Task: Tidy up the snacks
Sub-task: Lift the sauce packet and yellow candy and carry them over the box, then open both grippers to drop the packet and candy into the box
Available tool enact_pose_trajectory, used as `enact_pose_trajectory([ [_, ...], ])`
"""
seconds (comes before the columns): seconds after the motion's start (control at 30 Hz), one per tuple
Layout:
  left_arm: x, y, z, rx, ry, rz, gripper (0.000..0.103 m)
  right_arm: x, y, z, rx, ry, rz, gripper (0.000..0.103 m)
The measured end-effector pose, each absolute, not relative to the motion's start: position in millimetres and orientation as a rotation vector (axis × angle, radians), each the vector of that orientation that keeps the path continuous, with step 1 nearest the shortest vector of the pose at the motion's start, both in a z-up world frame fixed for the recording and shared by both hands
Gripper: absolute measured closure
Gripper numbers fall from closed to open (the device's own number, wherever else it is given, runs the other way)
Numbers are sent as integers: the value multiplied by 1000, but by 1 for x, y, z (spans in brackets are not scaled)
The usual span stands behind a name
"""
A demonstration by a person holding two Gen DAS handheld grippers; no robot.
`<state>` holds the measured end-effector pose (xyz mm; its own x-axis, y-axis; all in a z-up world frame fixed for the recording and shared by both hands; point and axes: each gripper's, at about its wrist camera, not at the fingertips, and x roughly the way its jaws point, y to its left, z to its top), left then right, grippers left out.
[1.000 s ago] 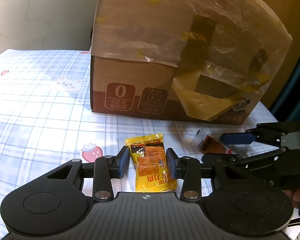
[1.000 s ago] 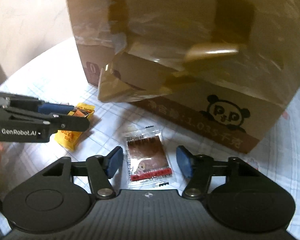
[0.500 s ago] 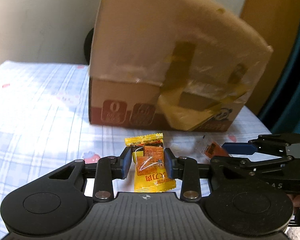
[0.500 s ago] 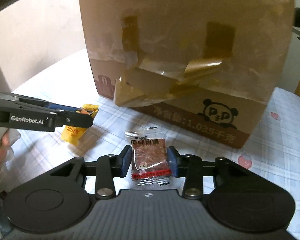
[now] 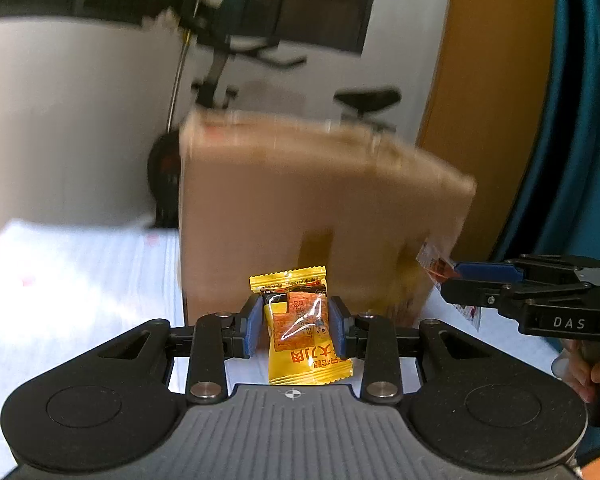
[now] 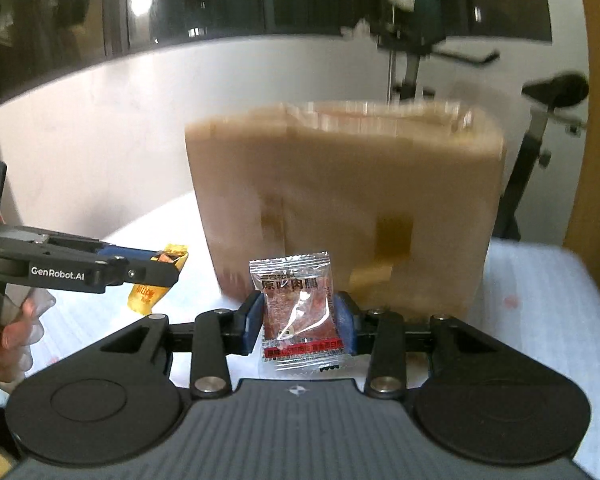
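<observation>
My left gripper (image 5: 295,326) is shut on a yellow snack packet (image 5: 300,330), held off the table in front of the cardboard box (image 5: 316,208). My right gripper (image 6: 297,322) is shut on a clear packet of brown dried meat (image 6: 297,312), also lifted. In the left wrist view the right gripper (image 5: 458,280) reaches in from the right with its clear packet (image 5: 434,262). In the right wrist view the left gripper (image 6: 161,266) comes in from the left with the yellow packet (image 6: 145,294). The box (image 6: 348,200) is blurred and its top rim shows.
The table carries a pale checked cloth (image 5: 79,272). An exercise bike (image 5: 219,68) stands behind the box against a white wall. A wooden door (image 5: 488,100) and a blue curtain (image 5: 580,120) are at the right. A hand (image 6: 7,332) holds the left gripper's handle.
Both grippers closed on their packets and lifted them off the table. The box now appears lower and farther, with the room behind it in view.
</observation>
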<state>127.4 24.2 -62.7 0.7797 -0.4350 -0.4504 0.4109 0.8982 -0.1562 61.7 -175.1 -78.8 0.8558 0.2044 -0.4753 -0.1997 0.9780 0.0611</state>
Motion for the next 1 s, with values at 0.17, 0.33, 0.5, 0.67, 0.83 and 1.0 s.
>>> enact_pose_trajectory([
  [0.17, 144, 21, -14, -50, 393, -463, 66, 71, -177, -34, -5, 383, 216, 62],
  [0.33, 178, -1, 21, -42, 328, -458, 66, 104, -177, 0, -55, 308, 194, 62],
  [0.5, 221, -26, 30, -45, 348, -437, 66, 151, -183, 11, -72, 297, 128, 62],
  [0.67, 255, -36, 24, -17, 386, -399, 66, 184, -188, 3, -63, 339, 65, 62],
  [0.83, 264, -33, 11, -16, 440, -377, 66, 205, -193, -12, -30, 411, 41, 62],
  [1.0, 265, -29, 6, 13, 464, -368, 66, 209, -194, -21, -16, 457, 40, 61],
])
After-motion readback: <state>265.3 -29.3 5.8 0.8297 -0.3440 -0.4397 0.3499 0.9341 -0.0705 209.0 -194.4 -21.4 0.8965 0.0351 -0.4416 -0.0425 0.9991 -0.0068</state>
